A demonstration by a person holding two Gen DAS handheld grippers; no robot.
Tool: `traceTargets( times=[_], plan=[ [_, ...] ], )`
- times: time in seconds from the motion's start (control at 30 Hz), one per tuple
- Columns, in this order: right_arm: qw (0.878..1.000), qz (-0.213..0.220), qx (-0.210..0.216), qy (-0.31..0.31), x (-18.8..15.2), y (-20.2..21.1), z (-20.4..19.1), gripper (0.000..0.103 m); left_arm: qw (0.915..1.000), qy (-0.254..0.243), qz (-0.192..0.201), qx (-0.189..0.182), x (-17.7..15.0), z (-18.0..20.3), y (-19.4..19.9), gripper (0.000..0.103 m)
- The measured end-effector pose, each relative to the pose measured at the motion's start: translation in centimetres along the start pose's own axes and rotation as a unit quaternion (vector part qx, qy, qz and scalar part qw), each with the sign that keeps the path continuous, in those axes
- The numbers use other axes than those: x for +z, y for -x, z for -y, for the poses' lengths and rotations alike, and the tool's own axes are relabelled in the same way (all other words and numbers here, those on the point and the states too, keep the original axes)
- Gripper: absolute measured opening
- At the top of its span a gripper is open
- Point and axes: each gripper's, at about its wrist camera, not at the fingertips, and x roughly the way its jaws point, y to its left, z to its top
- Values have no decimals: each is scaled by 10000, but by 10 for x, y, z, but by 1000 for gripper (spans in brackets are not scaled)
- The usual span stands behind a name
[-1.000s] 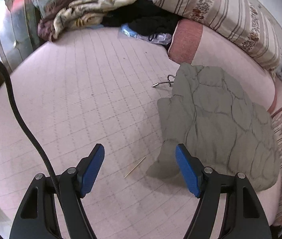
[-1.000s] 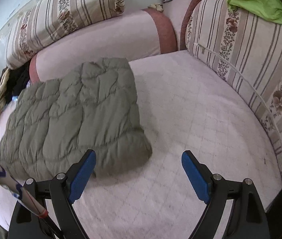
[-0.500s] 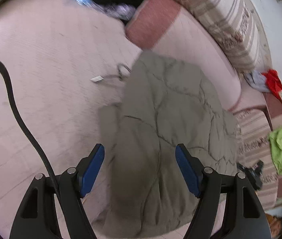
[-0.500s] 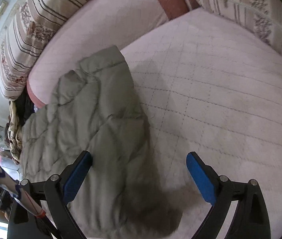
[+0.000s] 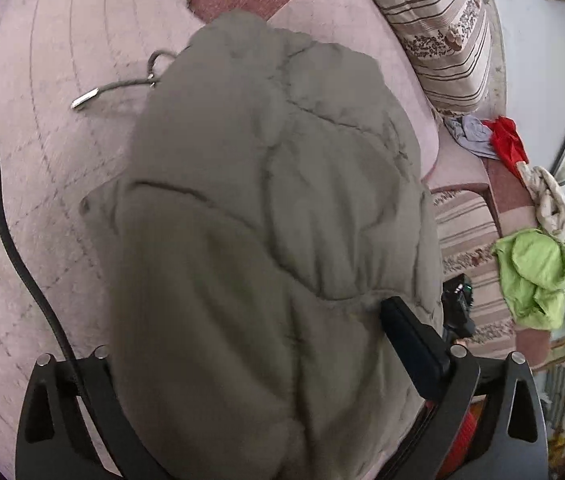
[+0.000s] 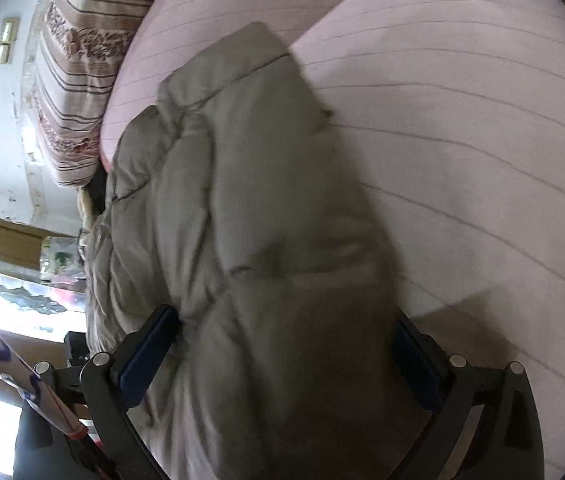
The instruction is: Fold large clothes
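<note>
- Both grippers have come down close over the puffy green coat (image 5: 266, 216) since a second ago, and it now fills both views.
- Our left gripper (image 5: 250, 360) has just been opening; our right gripper (image 6: 282, 352) is wide too. Coat sits between both, not squeezed yet.
- Coat lies folded on the pink sofa seat (image 6: 462, 128), against its back edge.
- We should push deep, then pinch all layers together.

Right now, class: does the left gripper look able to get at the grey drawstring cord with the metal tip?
Probably not directly: the left gripper straddles the folded olive quilted jacket; the cord lies beyond, left of its far edge.
</note>
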Motion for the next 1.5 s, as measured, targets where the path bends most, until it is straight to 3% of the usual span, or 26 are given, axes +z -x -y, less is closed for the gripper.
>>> traceTargets(
  times=[0.07,0.1,0.17,0.27,0.33,0.4,0.5,0.63,0.73,0.8,0.87,0.9,1.0,1.1,1.2,1.27,1.37,1.5],
  plan=[
    [10000,46,25,-5,-1,0,-11,78,9997,-132,161,81,-2,15,9,83],
    [9999,127,35,63,-4,7,-19,73,9996,-172,219,35,-3,22,16,77],
    [9994,258,107,219,-8,25,-30,52,9989,-314,337,-110,-3,38,32,68],
    [9966,491,431,505,-13,56,-54,46,9960,-601,509,-412,-5,67,55,60],
    [9934,654,508,797,-16,75,-74,46,9933,-814,630,-526,-7,86,67,59],
    [9911,747,554,948,-20,87,-82,46,9922,-988,682,-349,-7,98,68,59],
    [9913,808,441,944,-20,84,-76,45,9905,-1105,684,452,-9,94,51,59],
    [9960,761,43,457,-25,65,-37,46,9845,-717,362,1558,-3,48,11,59],
    [9974,714,6,-20,-34,52,-2,52,9888,-438,434,1361,-5,28,4,64],
    [9967,796,-27,-139,-39,51,6,60,9864,-519,490,1480,-7,32,5,65],
    [9953,879,-342,-215,-38,52,5,78,9841,-577,512,1601,-11,40,10,65],
    [9936,934,-573,-267,-38,54,3,81,9839,-587,510,1609,-12,42,14,64],
    [9834,1268,-1300,-67,-40,80,-14,85,9831,-735,577,1576,-17,55,33,64],
    [9517,1939,-2293,635,-50,116,-55,87,9788,-920,748,1668,-29,68,57,64],
    [9247,2259,-2772,1305,-58,131,-93,87,9737,-919,986,1834,-33,73,72,64],
    [9203,2266,-2760,1595,-60,125,-113,82,9687,-858,1169,2013,-35,77,74,64],
    [9257,1972,-2583,1937,-60,89,-140,69,9595,-898,1224,2373,-37,86,59,67],
    [9321,1517,-2476,2165,-64,25,-162,65,9258,-1069,1022,3478,-33,84,19,68]
  ],
)
